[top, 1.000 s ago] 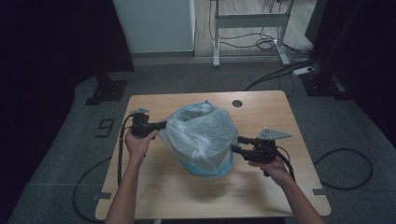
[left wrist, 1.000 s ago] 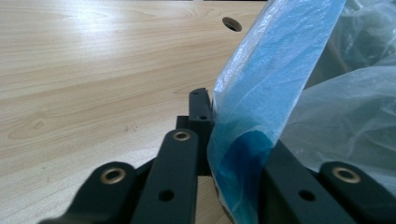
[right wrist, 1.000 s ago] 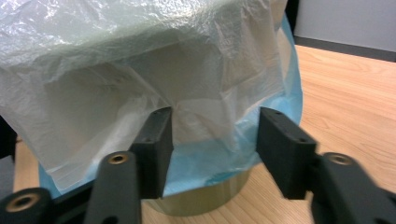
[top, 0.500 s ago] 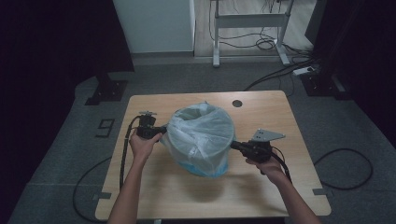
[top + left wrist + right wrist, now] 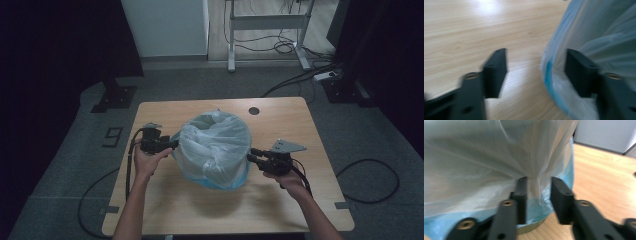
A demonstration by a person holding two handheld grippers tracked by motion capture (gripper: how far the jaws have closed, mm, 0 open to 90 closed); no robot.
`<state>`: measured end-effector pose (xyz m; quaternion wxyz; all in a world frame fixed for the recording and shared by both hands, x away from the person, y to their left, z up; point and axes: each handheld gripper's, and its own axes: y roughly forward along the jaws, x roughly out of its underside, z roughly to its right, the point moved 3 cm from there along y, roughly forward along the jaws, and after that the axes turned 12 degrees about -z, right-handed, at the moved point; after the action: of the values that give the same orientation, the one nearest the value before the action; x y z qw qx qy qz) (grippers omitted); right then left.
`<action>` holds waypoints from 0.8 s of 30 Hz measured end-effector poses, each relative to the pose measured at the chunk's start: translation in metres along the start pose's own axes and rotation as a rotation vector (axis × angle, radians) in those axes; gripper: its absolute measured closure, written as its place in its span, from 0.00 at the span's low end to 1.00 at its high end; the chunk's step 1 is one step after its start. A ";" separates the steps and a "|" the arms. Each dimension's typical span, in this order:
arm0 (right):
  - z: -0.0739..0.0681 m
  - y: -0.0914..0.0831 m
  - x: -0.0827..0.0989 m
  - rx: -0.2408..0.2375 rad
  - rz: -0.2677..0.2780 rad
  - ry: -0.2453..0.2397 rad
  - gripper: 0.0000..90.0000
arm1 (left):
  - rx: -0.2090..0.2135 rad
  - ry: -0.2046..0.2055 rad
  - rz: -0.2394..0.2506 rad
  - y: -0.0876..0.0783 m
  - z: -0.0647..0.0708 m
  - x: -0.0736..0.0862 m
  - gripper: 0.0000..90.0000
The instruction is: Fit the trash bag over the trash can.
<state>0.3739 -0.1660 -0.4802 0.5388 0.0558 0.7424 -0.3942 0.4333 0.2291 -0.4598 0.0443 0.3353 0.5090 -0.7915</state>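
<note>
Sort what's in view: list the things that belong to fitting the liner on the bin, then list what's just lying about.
Part of the job:
- plastic liner bag
- blue bin under it
- left tongs, jaws just opened beside the bag
- right tongs, a fold of bag between the jaws

Just lying about:
- table with its cable hole
- desk frame behind
- floor cables

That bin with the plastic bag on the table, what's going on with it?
A person is fitting a thin plastic liner bag over a small bin on a wooden table, with a handheld gripper in each hand. The left gripper sits at the bag's left side; its jaws have just been opening and stand apart, one jaw against the film. The right gripper is at the opposite side; its jaws have also just been opening, with a gathered fold of bag between them.
</note>
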 end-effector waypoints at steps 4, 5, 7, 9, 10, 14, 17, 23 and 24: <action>0.000 -0.011 -0.001 0.025 0.022 0.032 0.51 | 0.008 0.017 0.053 -0.021 -0.004 0.011 0.26; 0.000 -0.011 -0.001 0.025 0.022 0.032 0.51 | 0.008 0.017 0.053 -0.021 -0.004 0.011 0.26; 0.001 -0.016 0.001 0.030 0.033 0.039 0.46 | 0.006 0.026 0.075 -0.031 -0.003 0.014 0.26; 0.002 -0.024 0.004 0.027 0.033 0.059 0.38 | 0.017 0.055 0.116 -0.047 0.000 0.016 0.26; 0.003 -0.026 0.006 0.019 0.032 0.062 0.37 | 0.020 0.070 0.132 -0.052 0.002 0.015 0.26; 0.005 -0.038 0.016 0.011 0.029 0.081 0.34 | 0.031 0.170 0.176 -0.074 0.018 0.008 0.26; 0.006 -0.050 0.025 0.013 0.032 0.089 0.34 | 0.037 0.249 0.192 -0.086 0.034 0.000 0.26; 0.011 -0.072 0.049 0.011 0.030 0.119 0.33 | 0.097 0.350 0.186 -0.095 0.053 -0.011 0.26; 0.012 -0.074 0.053 0.011 0.030 0.123 0.33 | 0.097 0.350 0.186 -0.095 0.053 -0.011 0.26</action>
<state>0.3234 -0.2426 -0.4870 0.4975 0.0940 0.7711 -0.3861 0.3767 0.2276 -0.3659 0.0118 0.5150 0.4369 -0.7374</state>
